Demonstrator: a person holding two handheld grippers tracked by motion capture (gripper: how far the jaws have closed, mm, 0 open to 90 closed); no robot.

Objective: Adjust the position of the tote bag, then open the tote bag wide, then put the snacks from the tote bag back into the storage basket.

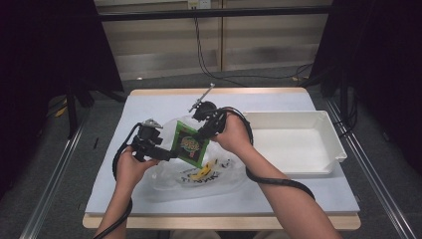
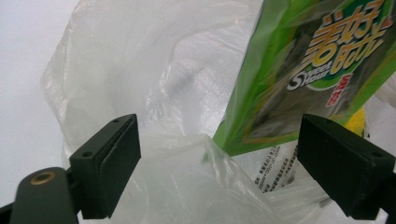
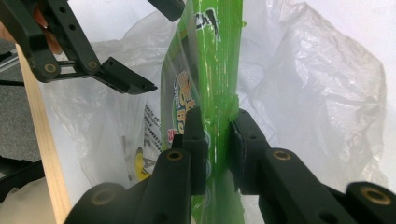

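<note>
The table (image 1: 149, 107) was covered in a white sheet with a wooden edge showing at front and back, and it stood on a grey floor between dark curtains, with pale wall panels and a hanging cable behind. A white tray (image 1: 318, 119) sat beyond the right gripper (image 1: 205, 130), well apart from its jaws.

The green snack packet (image 1: 190, 143) stood edge-on between the right gripper's jaws, which were drawn narrow and pinched its sealed rim; in the right gripper view its lower end ran out of the frame behind the jaws. The clear plastic bag (image 1: 219, 181) lay crumpled around and below the packet, its yellow and black print partly hidden by folds and hard to read.

The left gripper (image 1: 166, 154) held its jaws wide, with nothing clamped; bag film bulged up between them and the packet's corner hung just past the far jaw, whether touching could not be told. The person's hands gripped both tools.
</note>
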